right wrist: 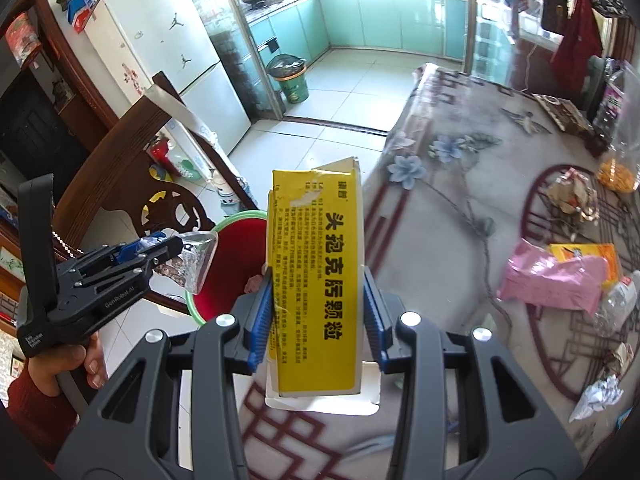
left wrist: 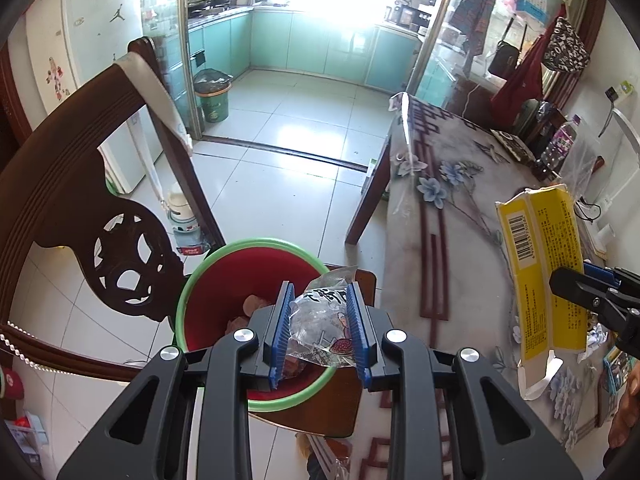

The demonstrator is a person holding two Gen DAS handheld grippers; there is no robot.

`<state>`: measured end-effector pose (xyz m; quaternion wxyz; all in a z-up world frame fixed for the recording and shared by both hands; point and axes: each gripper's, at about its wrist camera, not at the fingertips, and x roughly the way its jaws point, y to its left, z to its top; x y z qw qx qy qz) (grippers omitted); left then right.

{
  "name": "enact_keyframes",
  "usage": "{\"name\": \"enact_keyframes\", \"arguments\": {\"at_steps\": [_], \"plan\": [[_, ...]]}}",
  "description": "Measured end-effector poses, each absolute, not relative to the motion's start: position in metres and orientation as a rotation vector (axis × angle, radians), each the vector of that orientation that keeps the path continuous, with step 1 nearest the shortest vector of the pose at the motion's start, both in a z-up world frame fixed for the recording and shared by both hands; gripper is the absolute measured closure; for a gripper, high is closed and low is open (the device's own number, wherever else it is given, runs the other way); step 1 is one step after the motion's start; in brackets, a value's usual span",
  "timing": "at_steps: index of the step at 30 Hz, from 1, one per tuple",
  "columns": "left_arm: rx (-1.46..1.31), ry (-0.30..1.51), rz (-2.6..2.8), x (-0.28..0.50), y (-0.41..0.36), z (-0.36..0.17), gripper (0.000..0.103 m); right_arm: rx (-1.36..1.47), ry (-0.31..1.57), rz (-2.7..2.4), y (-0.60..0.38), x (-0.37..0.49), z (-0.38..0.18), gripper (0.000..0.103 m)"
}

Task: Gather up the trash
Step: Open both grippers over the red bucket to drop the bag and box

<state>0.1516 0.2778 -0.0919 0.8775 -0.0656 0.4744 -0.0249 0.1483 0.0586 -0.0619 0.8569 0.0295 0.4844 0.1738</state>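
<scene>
My left gripper (left wrist: 318,330) is shut on a clear plastic snack wrapper (left wrist: 324,320) and holds it over a red bin with a green rim (left wrist: 208,280) that stands on a chair seat beside the table. Some scraps lie inside the bin. My right gripper (right wrist: 318,320) is shut on a yellow medicine box (right wrist: 312,280) and holds it upright above the table's left edge, right of the bin (right wrist: 228,248). The box also shows in the left wrist view (left wrist: 540,264), and the left gripper with the wrapper (right wrist: 196,260) shows in the right wrist view.
The table has a floral cloth (right wrist: 460,200). On its right part lie a pink wrapper (right wrist: 556,280), an orange-yellow box (right wrist: 588,256), crumpled paper (right wrist: 596,396) and other scraps (right wrist: 572,196). A carved wooden chair back (left wrist: 80,208) rises left of the bin. A second bin (left wrist: 212,96) stands by the kitchen door.
</scene>
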Motion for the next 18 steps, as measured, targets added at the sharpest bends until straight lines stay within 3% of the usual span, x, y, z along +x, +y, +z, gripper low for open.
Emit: {"name": "enact_keyframes", "arguments": {"at_steps": [18], "plan": [[-0.189,1.030,0.071,0.180,0.341,-0.121,0.078,0.069,1.146,0.560,0.143,0.189,-0.112,0.064]]}}
